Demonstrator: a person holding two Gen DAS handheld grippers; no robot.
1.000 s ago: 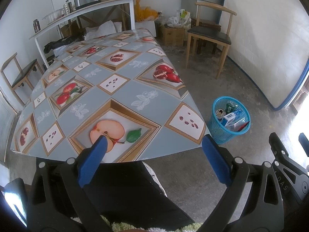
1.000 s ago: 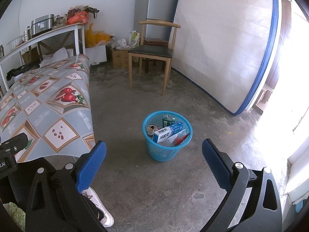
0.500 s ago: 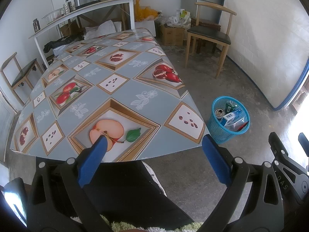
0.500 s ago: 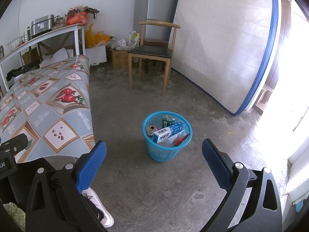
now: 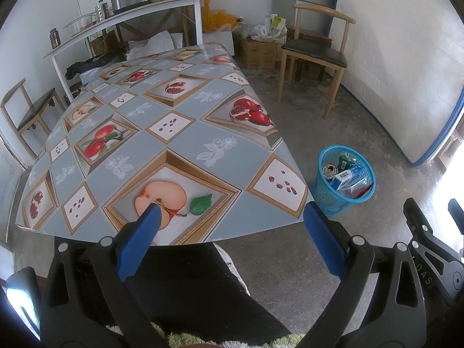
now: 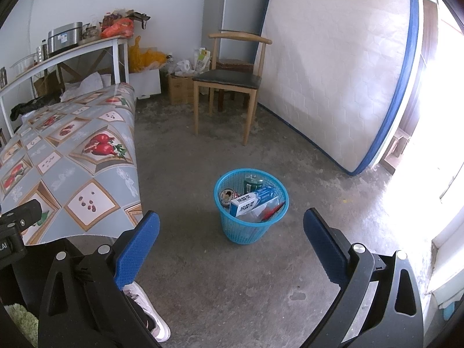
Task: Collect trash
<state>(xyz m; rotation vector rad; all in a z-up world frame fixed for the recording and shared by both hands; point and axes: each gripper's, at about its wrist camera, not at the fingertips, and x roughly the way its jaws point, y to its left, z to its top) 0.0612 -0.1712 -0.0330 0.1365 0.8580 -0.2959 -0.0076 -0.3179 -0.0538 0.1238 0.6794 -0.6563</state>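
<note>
A blue mesh trash basket (image 6: 251, 229) stands on the concrete floor to the right of the table; it also shows in the left wrist view (image 5: 327, 200). It holds a white and blue toothpaste box (image 6: 249, 202), cans and a red item. My left gripper (image 5: 230, 217) is open and empty over the near edge of the table (image 5: 162, 145), which has a fruit-print cloth with nothing on it. My right gripper (image 6: 231, 226) is open and empty, held above the floor in front of the basket.
A wooden chair (image 6: 229, 78) stands beyond the basket. A mattress (image 6: 342, 66) leans on the right wall. A white shelf table (image 5: 127, 20) with a cooker and bags stands at the back, cardboard boxes (image 5: 258, 52) beside it. Another chair (image 5: 32, 110) stands at the left.
</note>
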